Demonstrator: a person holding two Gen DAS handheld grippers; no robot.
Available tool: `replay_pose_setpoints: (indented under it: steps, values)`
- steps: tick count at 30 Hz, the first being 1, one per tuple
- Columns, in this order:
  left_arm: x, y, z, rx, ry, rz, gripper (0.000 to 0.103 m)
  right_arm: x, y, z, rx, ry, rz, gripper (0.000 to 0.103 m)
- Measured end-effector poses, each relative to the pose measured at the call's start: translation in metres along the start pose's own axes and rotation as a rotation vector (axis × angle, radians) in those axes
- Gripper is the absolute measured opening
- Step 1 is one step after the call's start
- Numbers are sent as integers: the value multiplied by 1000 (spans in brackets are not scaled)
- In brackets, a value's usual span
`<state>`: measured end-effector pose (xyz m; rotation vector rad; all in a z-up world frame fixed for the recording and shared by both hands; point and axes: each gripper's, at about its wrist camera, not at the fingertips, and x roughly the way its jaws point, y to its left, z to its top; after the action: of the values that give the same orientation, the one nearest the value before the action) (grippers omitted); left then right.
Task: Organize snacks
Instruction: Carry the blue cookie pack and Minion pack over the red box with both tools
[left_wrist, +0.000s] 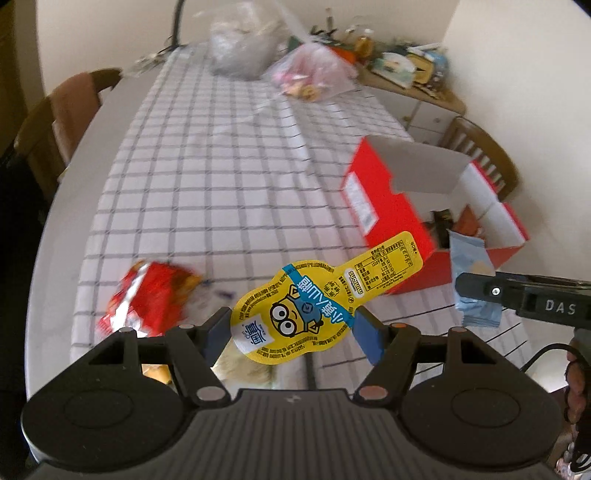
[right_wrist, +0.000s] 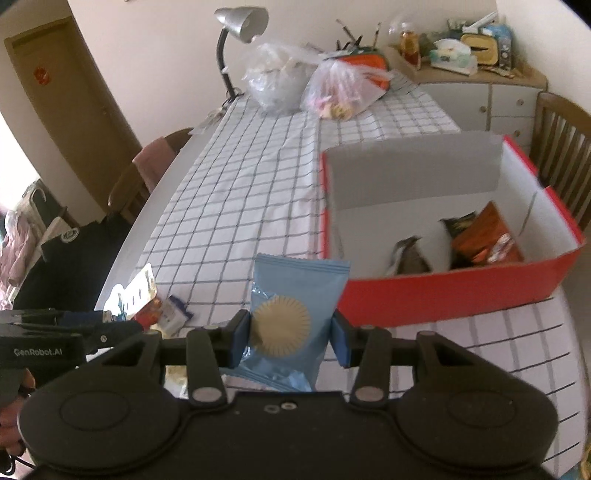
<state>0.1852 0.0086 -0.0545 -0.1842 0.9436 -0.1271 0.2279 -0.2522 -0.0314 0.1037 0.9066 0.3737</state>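
1. Well, both hands were loaded at once: the left gripper (left_wrist: 291, 328) had its blue pads (left_wrist: 367, 334) pinched on a yellow jelly cup (left_wrist: 295, 317), lid facing the camera, cartoon face and printed tab plain to read.
2. Over on the other side, the right gripper (right_wrist: 290, 338) was pressed in on a pale blue packet (right_wrist: 291, 317) with a tan round print, held upright between the pads, clear of the cloth.
3. From the left view the blue packet (left_wrist: 474, 284) showed again, hanging from the right tool just beside the near corner of the red box (left_wrist: 391, 218).
4. That red box (right_wrist: 443, 291) sat open on the checked tablecloth (right_wrist: 240, 192), flap standing up at the back, and it already held a few packets: an orange bag (right_wrist: 487, 240), a dark one beside it, and a grey one nearer the front wall.
5. Left behind on the cloth were a red snack bag (left_wrist: 147, 295) and some small wrappers (right_wrist: 147, 299) near the table edge, so the sorting looked only partly done by my reckoning.
6. The step in hand read as the carry: two snacks lifted, neither yet over the box opening.
7. Next up, I'd judge, the right tool needed to travel forward over the near wall and let go above the bare white floor of the box; the left had the longer trip across and would have to wait its turn or come in alongside.
8. Watch the raised flap and the near wall: either could snag a low-hanging packet.
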Motion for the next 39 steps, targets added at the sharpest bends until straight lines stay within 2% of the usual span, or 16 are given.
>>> replay_pose_setpoints:
  steps: [11, 18, 25, 39]
  values:
    - [22, -92, 39, 78, -38, -35, 70, -25, -72, 28, 5, -56, -46, 44]
    - [49, -139, 61, 79, -29, -10, 70, -22, -122, 47, 8, -57, -76, 44]
    - [87, -176, 86, 63, 2, 44, 70, -6, -169, 69, -8, -42, -98, 44]
    - [162, -209, 115, 65, 93, 148, 70, 50, -192, 93, -120, 72, -58, 44]
